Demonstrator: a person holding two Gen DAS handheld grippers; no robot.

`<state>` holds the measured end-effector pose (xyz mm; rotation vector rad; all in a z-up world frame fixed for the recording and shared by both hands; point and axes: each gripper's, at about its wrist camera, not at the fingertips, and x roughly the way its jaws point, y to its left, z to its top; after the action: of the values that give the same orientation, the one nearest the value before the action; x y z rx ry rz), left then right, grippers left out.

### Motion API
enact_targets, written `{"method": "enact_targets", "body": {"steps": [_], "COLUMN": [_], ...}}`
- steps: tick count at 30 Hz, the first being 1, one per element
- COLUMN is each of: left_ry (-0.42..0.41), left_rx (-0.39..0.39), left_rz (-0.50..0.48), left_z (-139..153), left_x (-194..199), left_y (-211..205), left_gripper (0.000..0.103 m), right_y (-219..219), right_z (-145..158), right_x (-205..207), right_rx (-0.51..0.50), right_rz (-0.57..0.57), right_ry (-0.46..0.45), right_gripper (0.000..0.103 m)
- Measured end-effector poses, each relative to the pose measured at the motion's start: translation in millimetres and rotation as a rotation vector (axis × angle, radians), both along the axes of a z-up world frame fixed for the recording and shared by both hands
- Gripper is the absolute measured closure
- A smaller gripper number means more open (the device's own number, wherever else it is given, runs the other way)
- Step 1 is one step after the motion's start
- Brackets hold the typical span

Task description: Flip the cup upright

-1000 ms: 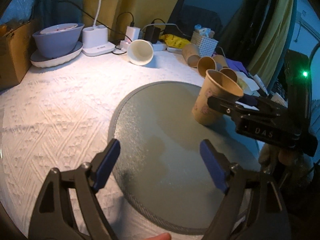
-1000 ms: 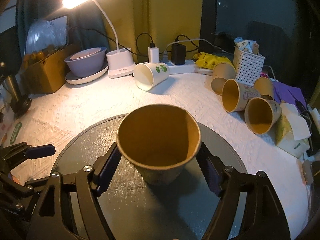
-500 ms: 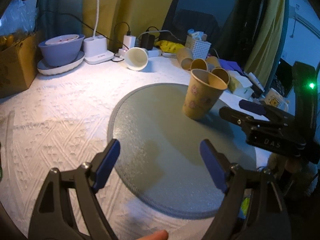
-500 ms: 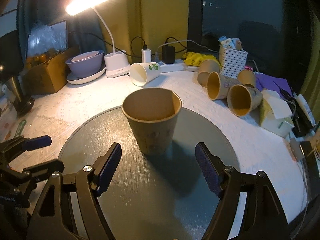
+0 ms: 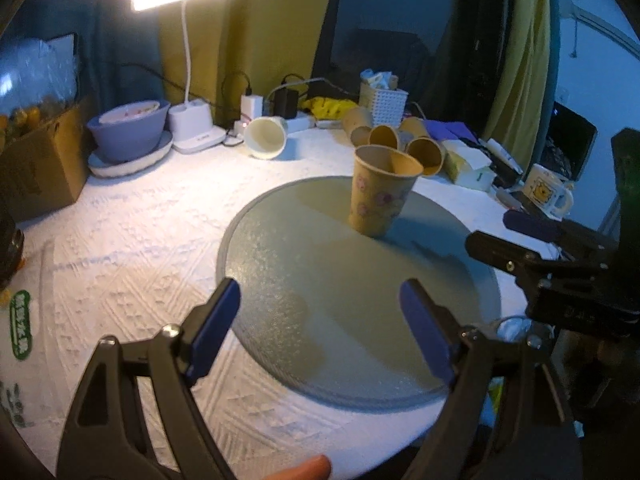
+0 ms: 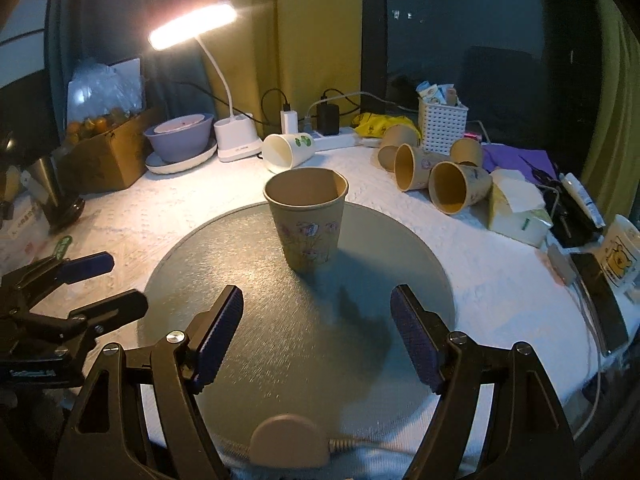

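The cup (image 6: 307, 218) stood upright, mouth up, on the far half of the round glass disc (image 6: 280, 344), free of both my claws. Nearest me, my right claw (image 6: 316, 334) hung spread wide over the disc's near part, its blue pads (image 6: 218, 334) apart with nothing between them, short of the cup. My left claw (image 5: 320, 330) was likewise released and empty, poised over the disc's near edge, well back from the cup (image 5: 380, 194); from the right camera it showed at the left edge of the disc (image 6: 86, 290). Beyond the disc lay the white textured tablecloth (image 6: 480, 276). Farther back on the right, several brown paper cups (image 6: 440, 172) lay on their sides beside a tissue pack (image 6: 516, 208), and a white cup (image 6: 286, 152) lay on its side near the middle. At the far edge stood a lit desk lamp (image 6: 192, 26), a purple bowl (image 6: 180, 138) on a plate, a cardboard box (image 6: 106, 154) and a white mesh basket (image 6: 442, 124).
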<state>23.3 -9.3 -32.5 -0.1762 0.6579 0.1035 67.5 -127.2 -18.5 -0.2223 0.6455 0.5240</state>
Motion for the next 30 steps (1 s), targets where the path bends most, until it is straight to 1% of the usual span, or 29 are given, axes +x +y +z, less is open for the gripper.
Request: {"method": "enact_targets", "body": {"steps": [7,20,30], "left_ry": [-0.062,-0.208,-0.313], "left_rx": [0.046,0.127,0.177], "left_rz": [-0.036,-0.085,-0.087], "left_z": [22,73,104], "left_x": [-14,-36,-52], "left_y": [-18,-35,-45], "left_gripper": [0.02,0.02,0.02], "right_y": [-11,-35,-43], "right_z": [21,61,90], "right_x": [-26,-53,-75], "right_rx": [0.029,0.076,0.095], "right_rz": [-0.014,-0.046,-0.041], "right_ry": [-0.051,-0.147,-0.222], "right_gripper": [0.024,0.024,0.024]}}
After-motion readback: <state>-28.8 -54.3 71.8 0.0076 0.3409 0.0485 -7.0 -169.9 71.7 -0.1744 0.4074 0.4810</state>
